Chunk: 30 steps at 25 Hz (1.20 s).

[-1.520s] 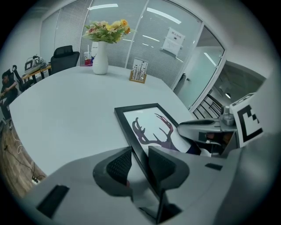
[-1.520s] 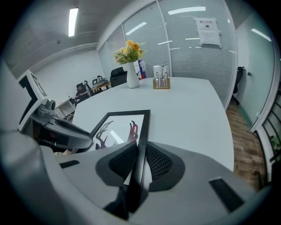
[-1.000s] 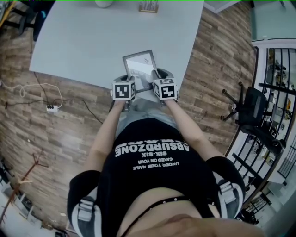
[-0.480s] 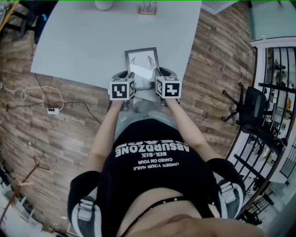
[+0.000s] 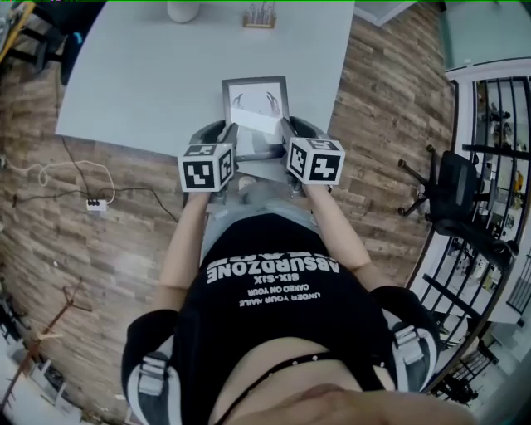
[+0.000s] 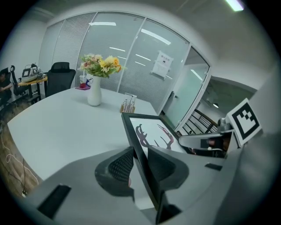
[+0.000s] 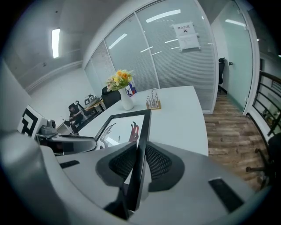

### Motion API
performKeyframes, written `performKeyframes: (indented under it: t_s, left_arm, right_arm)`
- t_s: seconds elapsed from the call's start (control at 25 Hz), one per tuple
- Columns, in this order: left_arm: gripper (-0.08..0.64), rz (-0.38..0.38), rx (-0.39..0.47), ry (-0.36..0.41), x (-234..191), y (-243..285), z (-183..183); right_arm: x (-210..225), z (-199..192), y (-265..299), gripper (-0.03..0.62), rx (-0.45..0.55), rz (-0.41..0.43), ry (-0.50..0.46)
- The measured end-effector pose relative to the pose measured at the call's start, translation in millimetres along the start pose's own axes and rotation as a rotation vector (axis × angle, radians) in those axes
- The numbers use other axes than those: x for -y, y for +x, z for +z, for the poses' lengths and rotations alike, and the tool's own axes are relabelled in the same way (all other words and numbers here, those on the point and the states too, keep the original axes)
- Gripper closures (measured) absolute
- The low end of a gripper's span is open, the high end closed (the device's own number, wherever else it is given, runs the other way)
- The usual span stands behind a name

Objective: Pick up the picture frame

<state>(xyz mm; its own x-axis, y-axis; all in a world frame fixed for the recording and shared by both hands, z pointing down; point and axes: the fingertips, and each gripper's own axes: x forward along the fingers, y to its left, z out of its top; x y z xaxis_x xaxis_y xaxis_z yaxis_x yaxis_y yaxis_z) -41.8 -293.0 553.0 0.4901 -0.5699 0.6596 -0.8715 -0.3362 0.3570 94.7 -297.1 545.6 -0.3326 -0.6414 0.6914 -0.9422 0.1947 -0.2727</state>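
Here the table [image 5: 141,75] lies mostly bare up to its near edge, with a vase [image 5: 183,8] well apart at the far edge. The picture frame [image 5: 255,104] hangs over that near edge between both claws. The left gripper [image 5: 227,139] pinches its left rail, the right gripper [image 5: 287,133] its right rail, both jaw pairs narrow.

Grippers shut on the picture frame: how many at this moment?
2. The left gripper clamps the picture frame on its left edge; the right gripper clamps its right edge. Both grips show plainly in the gripper views; nothing is hidden.
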Motion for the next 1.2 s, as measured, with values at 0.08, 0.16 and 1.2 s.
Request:
performKeyframes:
  t_s: [0.08, 0.16, 1.2]
  left_arm:
    - [0.449, -0.011, 0.028, -0.003, 5, -9, 7]
    - [0.449, -0.023, 0.053, -0.007, 13, -18, 14]
    - [0.451, -0.046, 0.197, 0.031, 60, -78, 26]
  right_arm:
    - [-2, 4, -10, 0.511, 0.022, 0.009, 0.01]
    - [-4, 8, -22, 0.511, 0.046, 0.017, 0.021]
    - [-16, 17, -100, 0.512, 0.166, 0.087, 0.073]
